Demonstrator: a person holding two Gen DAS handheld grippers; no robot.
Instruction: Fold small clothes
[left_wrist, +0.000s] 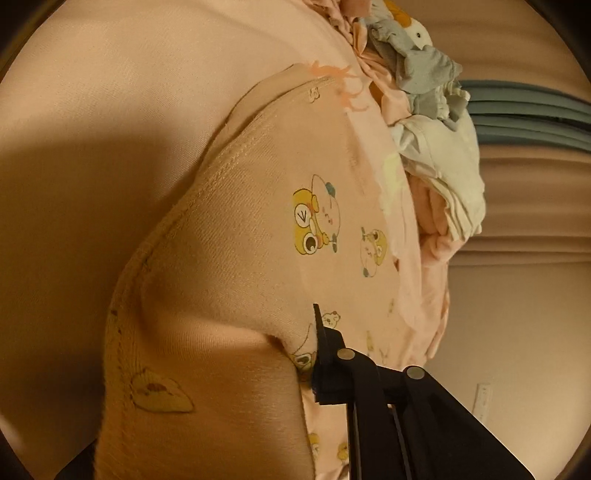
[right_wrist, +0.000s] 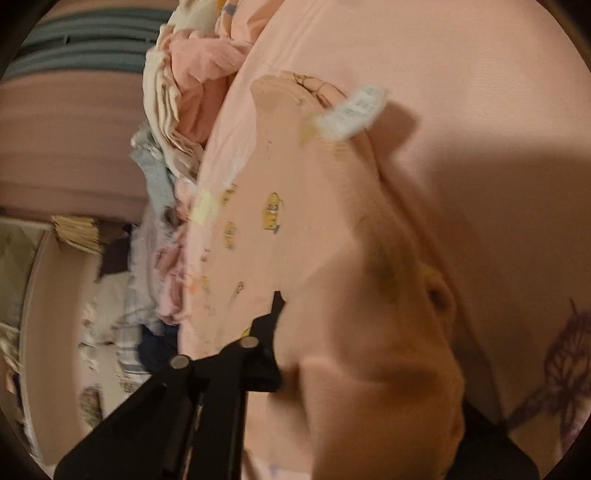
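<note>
A small pink garment (left_wrist: 258, 229) printed with yellow cartoon animals is lifted above the pink bedsheet (left_wrist: 110, 92). My left gripper (left_wrist: 306, 354) is shut on a fold of it; only one black finger (left_wrist: 325, 362) shows, and the cloth drapes over the other. In the right wrist view the same garment (right_wrist: 295, 221) shows blurred, with a white care label (right_wrist: 351, 110) sticking out at its top edge. My right gripper (right_wrist: 288, 347) is shut on another fold of it, one black finger (right_wrist: 266, 354) visible and cloth covering the other.
A heap of small clothes, grey, white and pink, lies on the sheet beyond the garment (left_wrist: 436, 122) (right_wrist: 184, 92). Further clothes lie lower left in the right wrist view (right_wrist: 125, 325). Teal stripes of bedding run behind (left_wrist: 528, 118). A purple print marks the sheet (right_wrist: 565, 369).
</note>
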